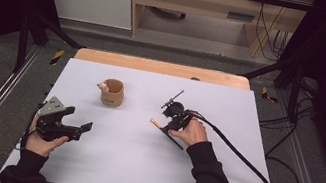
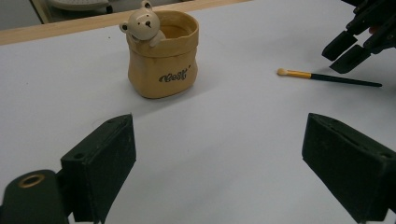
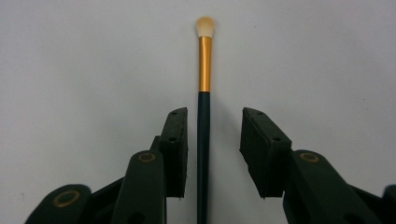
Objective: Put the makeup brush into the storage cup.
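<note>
The brush (image 3: pixel 203 116) is laid flat on the table (image 1: pixel 137 168), tip pointing away between the right tongs (image 3: pixel 212 140), narrowly parted, unclamped.

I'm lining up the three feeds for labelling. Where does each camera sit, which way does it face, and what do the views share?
High view: above the person's side, looking forward and down on the white table; both forearms, left hand-held gripper and right hand-held gripper show.
Left gripper view: rides the left hand-held gripper, looking across the table at the bear pot; its wide-open jaws show.
Right gripper view: rides the right hand-held gripper, looking down along the makeup brush between its jaws, untouched.
Shared: the brush appears in all three.
</note>
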`<state>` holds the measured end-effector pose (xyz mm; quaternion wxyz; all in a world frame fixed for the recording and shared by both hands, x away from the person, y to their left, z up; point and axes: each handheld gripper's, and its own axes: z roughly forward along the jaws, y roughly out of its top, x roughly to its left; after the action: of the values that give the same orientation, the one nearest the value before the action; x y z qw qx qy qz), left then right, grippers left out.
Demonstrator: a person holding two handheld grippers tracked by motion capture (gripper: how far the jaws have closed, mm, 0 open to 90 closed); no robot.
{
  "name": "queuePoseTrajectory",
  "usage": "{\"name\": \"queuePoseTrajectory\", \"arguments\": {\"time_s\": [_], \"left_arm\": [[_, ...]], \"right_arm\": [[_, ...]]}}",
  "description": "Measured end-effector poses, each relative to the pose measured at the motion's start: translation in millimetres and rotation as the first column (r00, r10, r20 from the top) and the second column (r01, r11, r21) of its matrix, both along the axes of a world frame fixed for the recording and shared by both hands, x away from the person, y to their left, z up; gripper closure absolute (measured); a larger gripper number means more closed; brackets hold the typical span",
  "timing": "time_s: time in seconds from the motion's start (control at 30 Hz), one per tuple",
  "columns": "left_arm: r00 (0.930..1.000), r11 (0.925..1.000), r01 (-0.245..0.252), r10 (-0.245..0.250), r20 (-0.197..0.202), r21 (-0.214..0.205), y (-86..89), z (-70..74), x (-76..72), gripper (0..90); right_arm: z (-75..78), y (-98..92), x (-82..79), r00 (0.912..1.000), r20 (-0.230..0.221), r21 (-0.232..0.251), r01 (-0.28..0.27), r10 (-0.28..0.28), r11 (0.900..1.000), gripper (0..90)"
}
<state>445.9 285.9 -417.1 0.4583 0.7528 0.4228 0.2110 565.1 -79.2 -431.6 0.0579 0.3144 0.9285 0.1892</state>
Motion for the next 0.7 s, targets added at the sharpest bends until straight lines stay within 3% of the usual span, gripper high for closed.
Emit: {"name": "queuePoseTrajectory", "arguments": {"time_s": [0.13,0.23,0.3,0.47,0.53,0.57,0.67,0.7], "left_arm": [[1.0,1.0,0.0,0.0,0.0,-0.001,0.3,-0.1,0.1,9.2],[1.0,1.0,0.0,0.0,0.0,0.0,0.3,-0.2,0.0,9.2],[1.0,1.0,-0.001,0.001,0.0,-0.001,0.4,-0.1,-0.1,9.2],[1.0,1.0,0.0,0.0,0.0,-0.002,0.3,-0.2,0.0,9.3],[1.0,1.0,0.0,0.0,-0.001,-0.001,0.3,-0.3,0.1,9.2],[1.0,1.0,0.0,0.0,-0.001,-0.001,0.3,-0.3,0.1,9.3],[1.0,1.0,-0.001,0.001,-0.003,-0.002,0.4,-0.7,0.3,9.2],[1.0,1.0,-0.002,0.002,-0.004,-0.002,0.4,-0.9,0.4,9.2]], "right_arm": [[-0.8,2.2,0.9,0.9997,-0.023,-0.013,0.005,-0.006,0.9999,64.6],[-2.1,3.1,1.9,0.9996,-0.017,-0.025,-0.022,0.021,0.9995,65.6],[-2.5,5.2,0.9,0.9995,-0.032,-0.025,-0.005,0.004,0.9997,66.1],[-9.5,6.4,1.9,0.9988,-0.034,-0.037,-0.037,0.035,0.9986,67.8],[-10.6,8.3,1.0,0.9989,-0.047,-0.041,-0.011,0.009,0.9991,68.8],[-12.1,7.2,2.1,0.999,-0.036,-0.041,-0.028,0.026,0.9988,69.6],[-12.9,8.4,2.1,0.9985,-0.055,-0.041,-0.01,0.008,0.9991,70.8],[-13.9,7.3,3.4,0.9986,-0.045,-0.038,-0.03,0.029,0.9988,71.3]]}}
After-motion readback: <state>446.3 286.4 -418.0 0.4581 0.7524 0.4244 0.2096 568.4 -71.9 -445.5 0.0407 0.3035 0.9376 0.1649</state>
